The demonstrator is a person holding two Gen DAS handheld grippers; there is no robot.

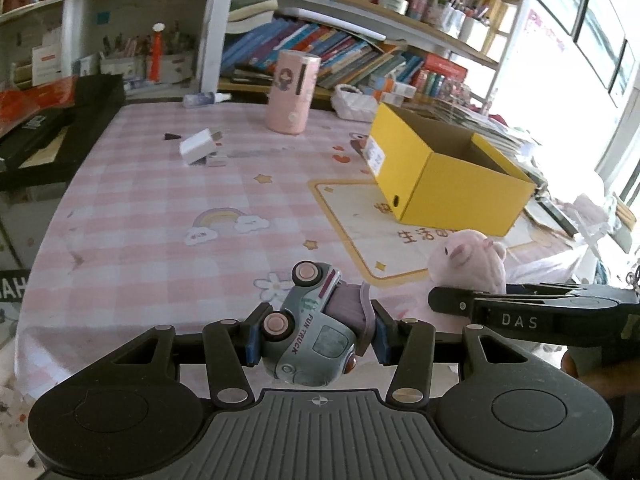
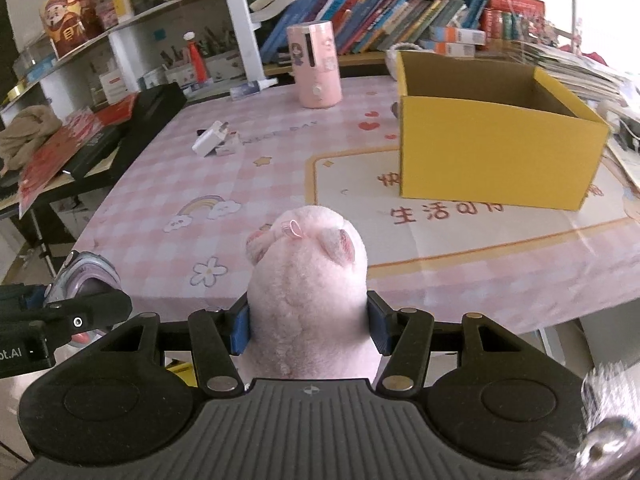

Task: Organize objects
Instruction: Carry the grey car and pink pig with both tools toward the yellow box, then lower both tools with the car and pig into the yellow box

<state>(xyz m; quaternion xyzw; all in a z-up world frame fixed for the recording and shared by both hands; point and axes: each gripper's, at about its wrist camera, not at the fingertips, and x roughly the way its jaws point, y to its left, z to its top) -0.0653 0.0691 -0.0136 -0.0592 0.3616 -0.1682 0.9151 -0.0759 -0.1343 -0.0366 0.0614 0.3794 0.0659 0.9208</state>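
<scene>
Fingers of the left gripper point(image 1: 316, 336) pinch a grey-green toy truck point(image 1: 310, 340), blue pads pressed on both its sides; truck tipped on its side, pink wheels facing left and up, "FUN TRUCK" lettering readable, purple part toward the right pad. Truck is held above the near edge of the surface point(image 1: 160, 208), not resting on it.

Right gripper point(image 2: 308, 326) fingers clamp a pink plush pig point(image 2: 308, 280), one pad on each flank, plush bulging up between them, ears and curly tail visible on top. Pig is also off the surface, at its near edge. In the left view the pig point(image 1: 468, 260) sits just right of the truck, with the right gripper's black arm crossing below it.

Open yellow box point(image 2: 496, 152) stands on the surface ahead and to the right of both grippers, well apart from the fingers, interior looks bare cardboard. Farther back: pink cylinder point(image 2: 316, 68) upright, white charger plug point(image 2: 210, 140) lying to the left. Pink checked cloth covers the surface. Bookshelves point(image 2: 380, 12) behind.
</scene>
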